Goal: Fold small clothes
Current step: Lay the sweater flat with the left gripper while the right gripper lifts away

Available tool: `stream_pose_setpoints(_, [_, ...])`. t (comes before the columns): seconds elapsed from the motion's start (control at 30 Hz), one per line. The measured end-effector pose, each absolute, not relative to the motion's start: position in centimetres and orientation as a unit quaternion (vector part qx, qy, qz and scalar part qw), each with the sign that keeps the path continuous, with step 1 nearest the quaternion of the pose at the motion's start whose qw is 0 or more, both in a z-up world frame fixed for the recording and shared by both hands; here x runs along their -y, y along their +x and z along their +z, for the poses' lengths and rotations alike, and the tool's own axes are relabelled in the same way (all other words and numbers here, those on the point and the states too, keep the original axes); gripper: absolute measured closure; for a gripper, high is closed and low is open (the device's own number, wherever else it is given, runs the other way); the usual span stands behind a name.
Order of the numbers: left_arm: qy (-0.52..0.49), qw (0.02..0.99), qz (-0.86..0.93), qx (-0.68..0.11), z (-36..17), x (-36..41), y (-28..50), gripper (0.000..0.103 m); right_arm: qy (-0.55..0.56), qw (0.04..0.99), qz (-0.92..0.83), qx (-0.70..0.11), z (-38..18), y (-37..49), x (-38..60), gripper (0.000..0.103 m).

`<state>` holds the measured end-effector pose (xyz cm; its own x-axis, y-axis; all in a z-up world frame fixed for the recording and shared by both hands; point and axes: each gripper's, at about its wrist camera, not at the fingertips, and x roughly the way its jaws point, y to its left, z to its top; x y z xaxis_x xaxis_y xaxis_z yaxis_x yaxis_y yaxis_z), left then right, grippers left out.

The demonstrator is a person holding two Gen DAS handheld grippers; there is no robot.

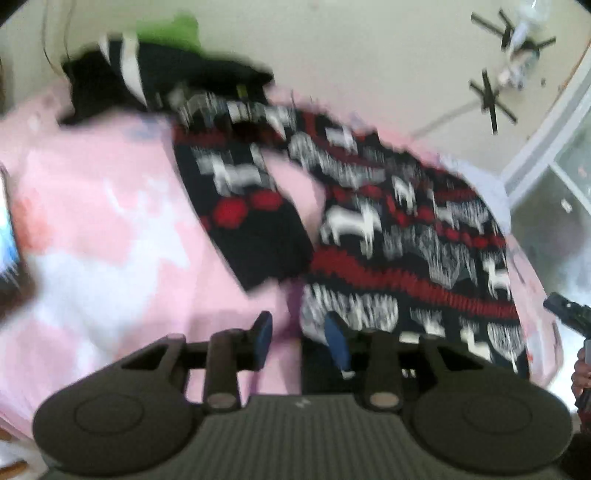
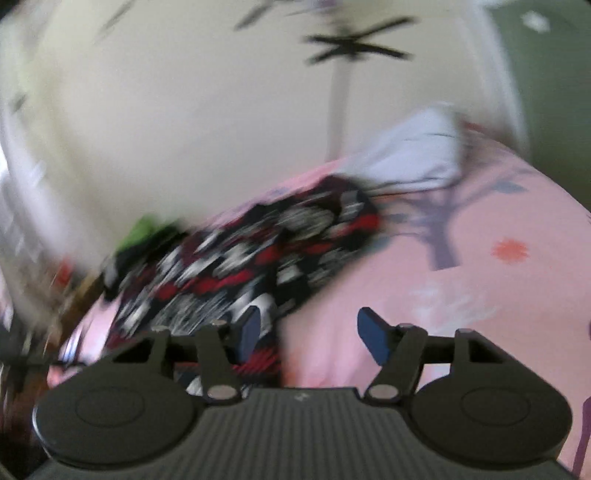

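Sweater: the black, red and white patterned sweater [image 1: 399, 236] lies spread on the bed; in your left wrist view its body runs from about 11 o'clock down to 5 o'clock, hem end nearest you.
Sleeve: one sleeve [image 1: 251, 206] lies apart from the body, cuff pointing toward 6 o'clock, with a wedge of sheet showing between the two.
Left tool: your left tool [image 1: 301, 341] is released, fingers apart; the right blue pad [image 1: 338, 343] sits over the sweater's lower edge, the left one over bare sheet. Whether the pad touches the knit you cannot tell through the blur.
Right tool: your right tool [image 2: 312, 332] is spread wide, gripping nothing; its left pad [image 2: 251, 330] overlaps the sweater [image 2: 243, 266], the other is over the sheet.
Surface: pink bed sheet [image 1: 110, 229] with pale blotches.
Room: pale wall behind, marked with dark cross-shaped decals [image 1: 491, 99].
Left view only: a dark garment with white stripes [image 1: 155, 81] and something green [image 1: 173, 31] at 11 o'clock beyond the sweater; your right tool's tip at the 3 o'clock edge.
Right view only: a tree print [image 2: 447, 225] on the sheet and a white cloth [image 2: 410, 147] at 1 o'clock past the sweater.
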<state>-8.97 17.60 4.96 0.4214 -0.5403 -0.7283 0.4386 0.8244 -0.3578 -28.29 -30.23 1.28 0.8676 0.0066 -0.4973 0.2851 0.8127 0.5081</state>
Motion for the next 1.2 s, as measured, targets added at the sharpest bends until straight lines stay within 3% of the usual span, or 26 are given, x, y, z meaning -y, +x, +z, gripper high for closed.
stream_pose_setpoints(0.07, [-0.057,0.855,-0.287,-0.427,6.2,-17.8,-8.8,0.059,0.317,0.913,-0.093,-0.239,0.2,-26.9,31.4,0.044])
stream_pose_setpoints(0.23, [-0.064,0.851,-0.310,-0.419,6.6,-15.9,-8.2,0.058,0.350,0.900,-0.076,-0.247,-2.5,-21.6,31.3,0.044])
stream_pose_setpoints(0.27, [-0.064,0.848,-0.315,-0.422,6.4,-15.3,-8.1,0.058,0.355,0.899,-0.068,-0.247,-3.1,-20.7,31.1,0.048])
stream_pose_setpoints(0.3, [-0.064,0.844,-0.320,-0.425,6.2,-14.7,-8.0,0.058,0.350,0.903,-0.065,-0.242,-3.2,-20.1,30.8,0.091])
stream_pose_setpoints(0.33, [-0.064,0.841,-0.324,-0.428,5.9,-14.0,-7.8,0.058,0.344,0.902,-0.065,-0.253,-3.2,-19.5,30.8,0.102])
stream_pose_setpoints(0.47, [-0.066,0.833,-0.336,-0.434,5.2,-12.7,-7.5,0.058,0.252,0.932,-0.122,-0.228,0.9,-20.1,31.4,0.103])
stream_pose_setpoints(0.6, [-0.066,0.826,-0.338,-0.446,4.3,-12.2,-6.6,0.056,0.023,0.933,-0.317,-0.171,7.5,-22.5,32.9,0.103])
stream_pose_setpoints(0.7, [-0.069,0.819,-0.338,-0.458,3.4,-11.8,-6.0,0.055,0.043,0.918,-0.351,-0.179,9.1,-23.9,35.7,0.103])
stream_pose_setpoints(0.77, [-0.073,0.816,-0.339,-0.462,2.9,-11.6,-5.9,0.054,0.151,0.931,-0.272,-0.192,8.0,-24.5,36.9,0.078])
stream_pose_setpoints(0.8, [-0.075,0.815,-0.340,-0.463,2.8,-11.5,-5.8,0.052,0.203,0.930,-0.234,-0.196,6.8,-24.6,37.0,0.047])
stream_pose_setpoints(0.83, [-0.078,0.814,-0.341,-0.464,2.7,-11.5,-5.8,0.052,0.235,0.926,-0.217,-0.201,5.3,-24.5,36.4,0.035])
stream_pose_setpoints(0.93, [-0.078,0.813,-0.342,-0.465,2.8,-11.8,-5.7,0.051,0.255,0.926,-0.163,-0.226,1.7,-24.0,33.2,0.036])
stream_pose_setpoints(1.07, [-0.077,0.812,-0.340,-0.468,2.7,-12.1,-5.5,0.050,0.185,0.935,-0.135,-0.269,-1.4,-21.9,27.4,0.036])
stream_pose_setpoints(1.1, [-0.078,0.811,-0.340,-0.469,2.6,-12.2,-5.5,0.049,0.166,0.938,-0.135,-0.272,-1.7,-21.2,26.5,0.043])
stream_pose_setpoints(1.13, [-0.078,0.811,-0.340,-0.469,2.5,-12.2,-5.4,0.048,0.151,0.939,-0.144,-0.273,-2.0,-20.4,25.9,0.071])
stream_pose_setpoints(1.2, [-0.080,0.813,-0.337,-0.468,2.4,-12.2,-5.4,0.047,0.127,0.935,-0.179,-0.280,-2.3,-19.2,26.0,0.103])
